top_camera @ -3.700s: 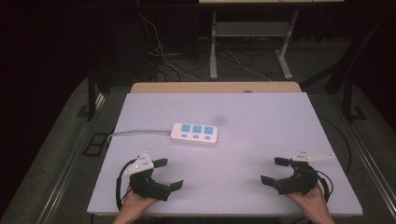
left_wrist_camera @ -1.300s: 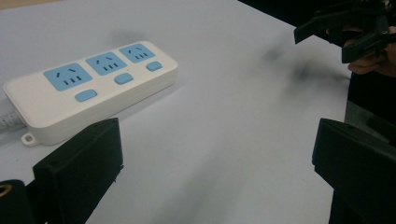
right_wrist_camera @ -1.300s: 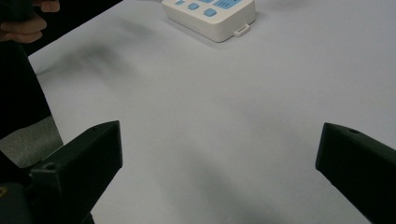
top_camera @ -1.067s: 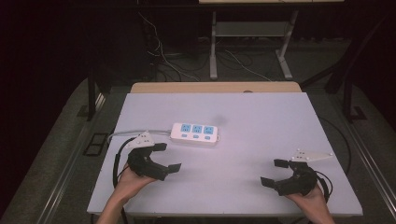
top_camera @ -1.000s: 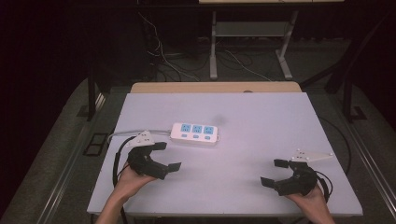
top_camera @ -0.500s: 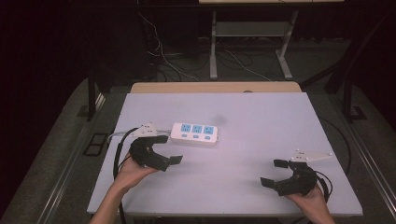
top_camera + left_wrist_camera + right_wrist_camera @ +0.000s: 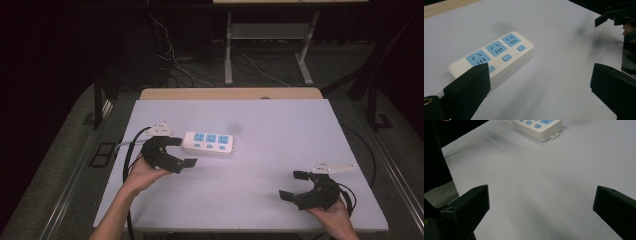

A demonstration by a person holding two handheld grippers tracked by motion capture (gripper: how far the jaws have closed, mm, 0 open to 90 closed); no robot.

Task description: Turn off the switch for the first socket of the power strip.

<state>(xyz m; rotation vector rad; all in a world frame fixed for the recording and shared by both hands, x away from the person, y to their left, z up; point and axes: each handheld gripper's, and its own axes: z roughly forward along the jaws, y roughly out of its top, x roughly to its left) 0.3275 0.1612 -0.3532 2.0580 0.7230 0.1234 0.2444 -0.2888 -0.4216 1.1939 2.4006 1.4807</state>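
At the left of the white table [image 7: 280, 125], the left gripper [image 7: 181, 151] sits in the person's left hand [image 7: 142, 172], its jaws spread wide and empty, one tip just beside the near left end of the power strip [image 7: 209, 143]. The strip lies flat left of the table's centre, three blue sockets facing up, its grey cord [image 7: 127, 144] running off the left edge. Well apart, near the front right corner, the right gripper [image 7: 295, 185] rests with its jaws spread, holding nothing.
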